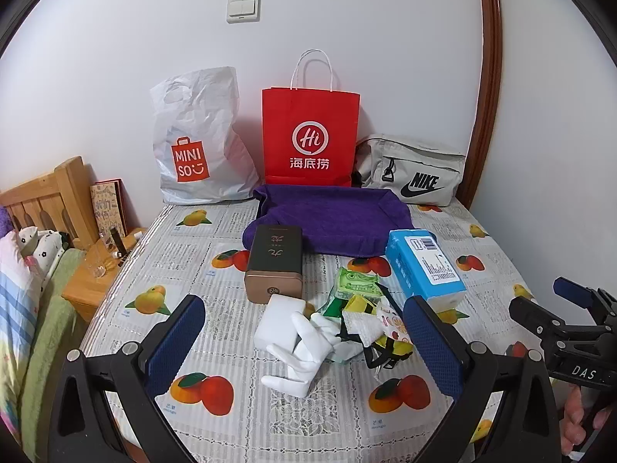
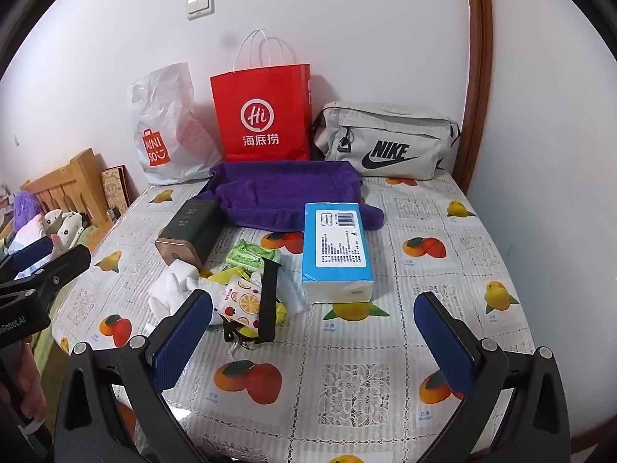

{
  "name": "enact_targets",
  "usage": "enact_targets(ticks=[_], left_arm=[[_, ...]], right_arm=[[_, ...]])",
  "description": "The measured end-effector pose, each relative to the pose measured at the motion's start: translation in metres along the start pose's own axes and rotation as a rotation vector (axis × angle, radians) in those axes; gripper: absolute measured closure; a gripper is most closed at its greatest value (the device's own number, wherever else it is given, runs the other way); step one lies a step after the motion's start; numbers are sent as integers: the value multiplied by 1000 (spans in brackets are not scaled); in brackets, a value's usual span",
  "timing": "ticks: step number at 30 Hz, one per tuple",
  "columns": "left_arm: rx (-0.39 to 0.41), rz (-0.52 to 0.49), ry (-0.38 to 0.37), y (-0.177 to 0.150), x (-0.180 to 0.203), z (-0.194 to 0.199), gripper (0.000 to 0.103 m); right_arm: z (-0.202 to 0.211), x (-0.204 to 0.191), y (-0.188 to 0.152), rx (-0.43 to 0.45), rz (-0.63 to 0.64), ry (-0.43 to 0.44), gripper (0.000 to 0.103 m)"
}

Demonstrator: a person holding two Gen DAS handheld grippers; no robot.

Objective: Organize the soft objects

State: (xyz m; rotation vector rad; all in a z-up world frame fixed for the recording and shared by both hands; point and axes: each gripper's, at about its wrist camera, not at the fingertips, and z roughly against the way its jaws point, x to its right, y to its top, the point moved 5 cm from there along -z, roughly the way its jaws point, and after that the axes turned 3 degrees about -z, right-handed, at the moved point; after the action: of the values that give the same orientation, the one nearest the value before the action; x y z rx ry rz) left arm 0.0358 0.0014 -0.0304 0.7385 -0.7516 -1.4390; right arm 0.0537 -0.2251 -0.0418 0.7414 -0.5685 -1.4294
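A pile of soft items lies mid-table: white gloves (image 1: 304, 347) (image 2: 169, 293), a green wipes pack (image 1: 356, 283) (image 2: 252, 255), a fruit-print pouch (image 2: 243, 301) and a black strap (image 2: 268, 301). A blue tissue pack (image 1: 424, 266) (image 2: 335, 245) lies to the right of them. A purple towel (image 1: 331, 216) (image 2: 285, 193) lies behind. My left gripper (image 1: 304, 347) is open, its jaws on either side of the gloves, above the table. My right gripper (image 2: 312, 332) is open and empty, in front of the tissue pack.
A dark tin box (image 1: 275, 262) (image 2: 189, 231) lies left of the pile. A Miniso bag (image 1: 200, 142), a red paper bag (image 1: 310, 135) and a grey Nike bag (image 1: 412, 173) stand against the wall. A bed and a wooden nightstand (image 1: 92, 274) are to the left.
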Motion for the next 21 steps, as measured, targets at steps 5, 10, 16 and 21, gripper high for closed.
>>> enact_targets(ticks=[5,10,16,21], left_arm=[[-1,-2,0,0,1,0,0],[-2,-5,1,0,1,1,0],[-2,-5,2,0,2,0,0],[-1,-9,1,-4,2,3,0]], right_arm=[[2,0,1,5,0,5,0],[4,-1,2,8,4,3,0],[6,-2,3,13,6,6,0],[8,-2,4,17,8,12,0]])
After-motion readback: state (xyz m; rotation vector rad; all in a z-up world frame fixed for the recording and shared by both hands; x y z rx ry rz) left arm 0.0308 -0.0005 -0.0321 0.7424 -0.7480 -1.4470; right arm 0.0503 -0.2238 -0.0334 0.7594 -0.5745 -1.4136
